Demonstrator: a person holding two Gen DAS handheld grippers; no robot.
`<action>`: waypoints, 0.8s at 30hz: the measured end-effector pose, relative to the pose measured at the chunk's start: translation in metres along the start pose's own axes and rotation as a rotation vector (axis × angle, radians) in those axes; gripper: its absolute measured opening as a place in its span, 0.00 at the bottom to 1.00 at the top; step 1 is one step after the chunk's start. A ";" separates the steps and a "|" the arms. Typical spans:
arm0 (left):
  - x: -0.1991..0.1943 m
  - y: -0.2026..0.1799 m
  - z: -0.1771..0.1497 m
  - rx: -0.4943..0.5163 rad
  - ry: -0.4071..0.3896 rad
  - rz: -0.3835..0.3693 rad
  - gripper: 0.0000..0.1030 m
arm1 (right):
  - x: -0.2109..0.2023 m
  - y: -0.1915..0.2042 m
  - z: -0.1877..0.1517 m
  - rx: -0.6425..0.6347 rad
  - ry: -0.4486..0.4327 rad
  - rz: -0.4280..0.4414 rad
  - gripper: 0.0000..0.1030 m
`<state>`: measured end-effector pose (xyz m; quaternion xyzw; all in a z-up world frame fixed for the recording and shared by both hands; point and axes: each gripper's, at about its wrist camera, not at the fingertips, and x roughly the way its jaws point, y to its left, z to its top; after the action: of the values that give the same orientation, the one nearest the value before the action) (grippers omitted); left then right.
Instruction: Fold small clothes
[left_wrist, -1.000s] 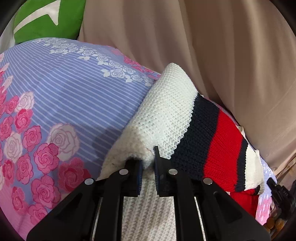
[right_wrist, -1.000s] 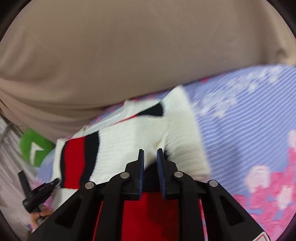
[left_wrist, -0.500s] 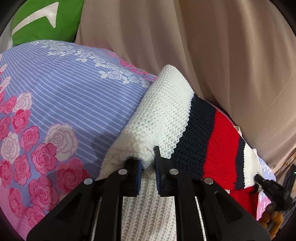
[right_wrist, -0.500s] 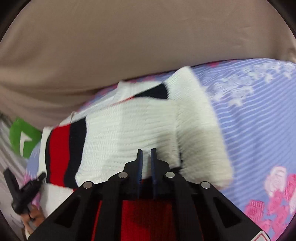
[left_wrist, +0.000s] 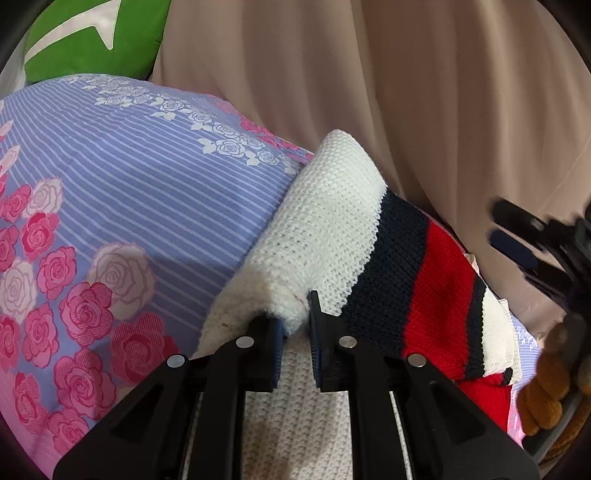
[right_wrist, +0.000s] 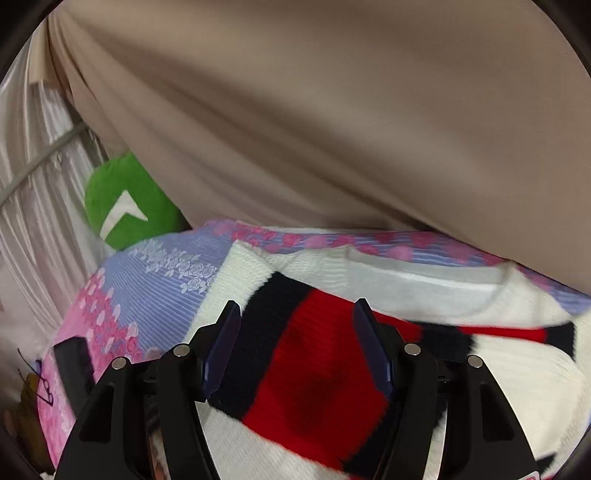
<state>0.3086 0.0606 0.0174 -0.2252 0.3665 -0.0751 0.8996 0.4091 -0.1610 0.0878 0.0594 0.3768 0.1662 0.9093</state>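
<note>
A white knit sweater (left_wrist: 332, 229) with navy and red stripes lies partly folded on the floral bedsheet (left_wrist: 140, 206). My left gripper (left_wrist: 295, 325) is shut on a thick white fold of it, pinched between the pads. In the right wrist view my right gripper (right_wrist: 295, 332) hovers over the sweater (right_wrist: 325, 362), above its red and navy stripes. Its jaws are opening and stand wide apart, and the knit lies below them, not pinched. In the left wrist view the right gripper (left_wrist: 532, 240) shows as a dark blur at the right edge.
A beige curtain (left_wrist: 424, 110) hangs close behind the bed. A green cushion (left_wrist: 85, 37) sits at the far left corner. A brown plush toy (left_wrist: 546, 387) lies off the bed's right side. White satin drapes (right_wrist: 33, 192) and a dark object (right_wrist: 70, 365) are at the left.
The right gripper let go of the sweater, its jaws spread wide, and it swung across over the striped part. The left gripper kept its pinch on the white fold and stayed put.
</note>
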 end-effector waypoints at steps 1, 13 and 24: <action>0.000 0.000 0.000 -0.002 0.001 -0.002 0.12 | 0.014 0.004 0.002 -0.001 0.020 0.004 0.60; 0.000 0.003 0.003 -0.011 0.002 -0.009 0.12 | 0.099 0.050 0.025 -0.100 0.115 -0.040 0.06; 0.000 0.005 0.002 -0.008 0.002 -0.017 0.12 | 0.041 0.031 0.005 -0.027 0.013 -0.010 0.09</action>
<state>0.3099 0.0659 0.0164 -0.2317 0.3657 -0.0814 0.8977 0.4318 -0.1175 0.0712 0.0442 0.3805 0.1671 0.9085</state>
